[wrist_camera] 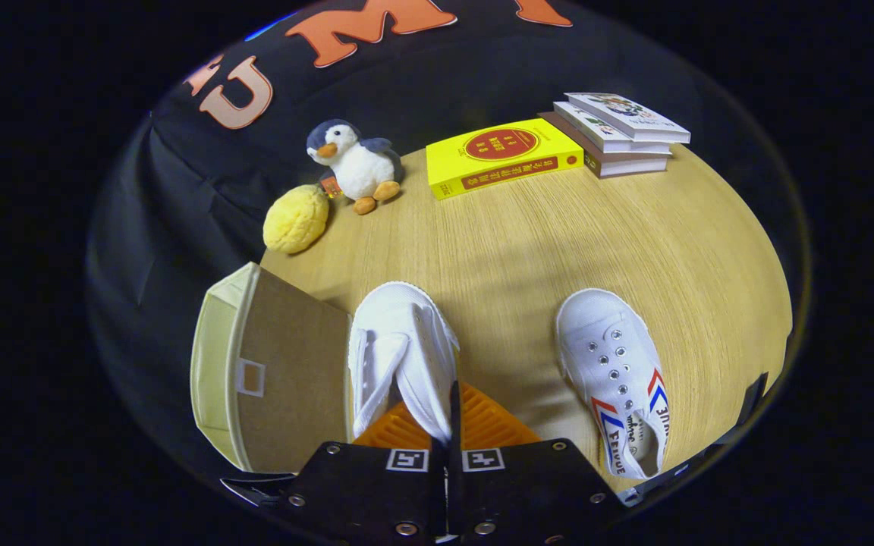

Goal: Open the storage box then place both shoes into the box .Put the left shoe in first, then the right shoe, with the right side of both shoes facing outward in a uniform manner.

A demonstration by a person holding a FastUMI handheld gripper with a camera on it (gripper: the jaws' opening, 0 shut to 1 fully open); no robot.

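Storage box (285, 379) sits near left, flap open. Gripper (448, 413) pinches a white shoe (403, 349) just right of it; second shoe (623, 379) lies on table (558, 235), right.

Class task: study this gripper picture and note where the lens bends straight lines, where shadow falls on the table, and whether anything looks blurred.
Gripper view: the fisheye lens bows the table edge and the box; a broad soft shadow lies on the table beyond the held shoe, which the gripper pinches; the other shoe, books and penguin look sharp, without glare.
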